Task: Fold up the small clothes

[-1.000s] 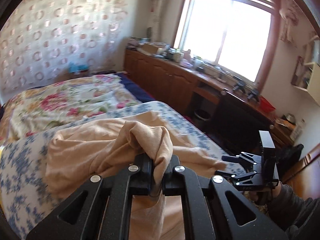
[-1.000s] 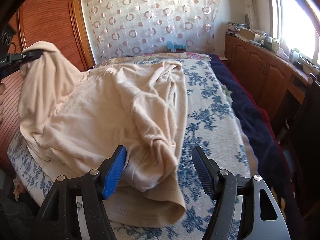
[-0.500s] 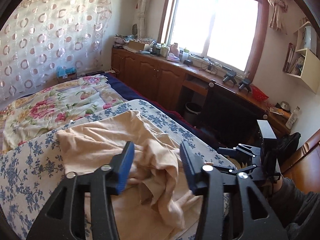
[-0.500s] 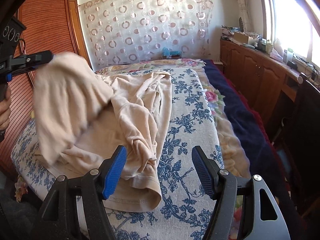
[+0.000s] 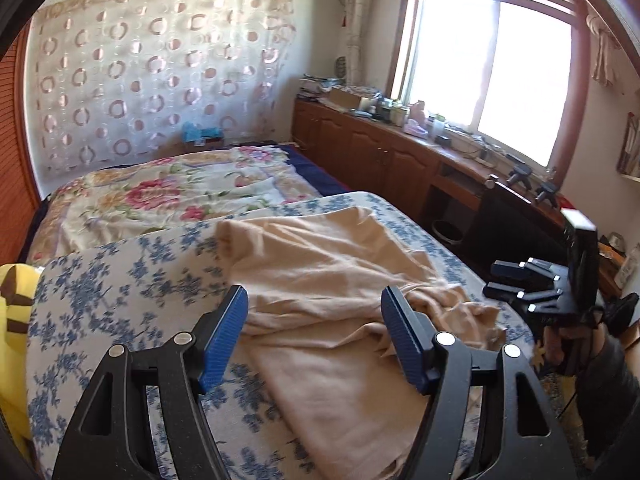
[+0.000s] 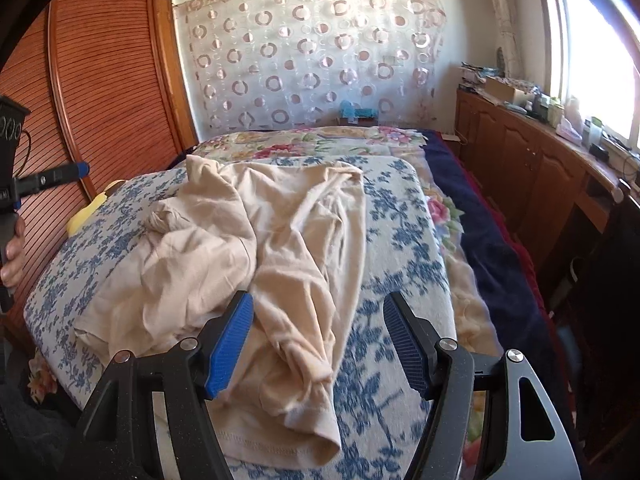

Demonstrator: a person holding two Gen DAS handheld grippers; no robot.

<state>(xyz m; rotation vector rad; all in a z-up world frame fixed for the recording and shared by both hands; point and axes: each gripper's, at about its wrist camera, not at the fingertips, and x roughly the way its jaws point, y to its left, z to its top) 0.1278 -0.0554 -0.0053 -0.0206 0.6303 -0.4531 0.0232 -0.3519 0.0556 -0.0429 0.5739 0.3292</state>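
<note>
A soft beige garment (image 6: 256, 264), thin knit cloth with a stitched hem, lies crumpled on a blue-and-white floral cover (image 6: 400, 248) spread over the bed (image 6: 472, 248). The cloth is bunched into loose folds and ridges; one long rumpled fold runs down toward the near edge and ends in a rounded hem.

The left gripper (image 5: 314, 330) has black angular arms with round silver bolts and blue ribbed pads. Its jaws have just been opening and now stand wide apart, released, with the garment lying below and between them but not pinched. From this gripper the cloth spreads from about 12 o'clock round to 3 o'clock, the thickest wrinkles just beside its right pad.

The right gripper (image 6: 318, 338) is of the same make, jaws parted and clasping nothing. The long fold of the garment lies under it, reaching from 6 o'clock up toward 11 o'clock, with the main heap at 10 to 11 o'clock. Its left pad hangs over the cloth; its right pad hangs over bare floral cover.

Beyond the cover a flowered quilt (image 5: 160, 200) in pinks and greens lies at 12 o'clock. A ringed sheer curtain (image 6: 312, 52) hangs on the far wall, and a slatted wooden wardrobe door (image 6: 104, 92) stands at 10 o'clock in the right view. A yellow plush shape (image 5: 12, 312) shows at the cover's left edge.
</note>
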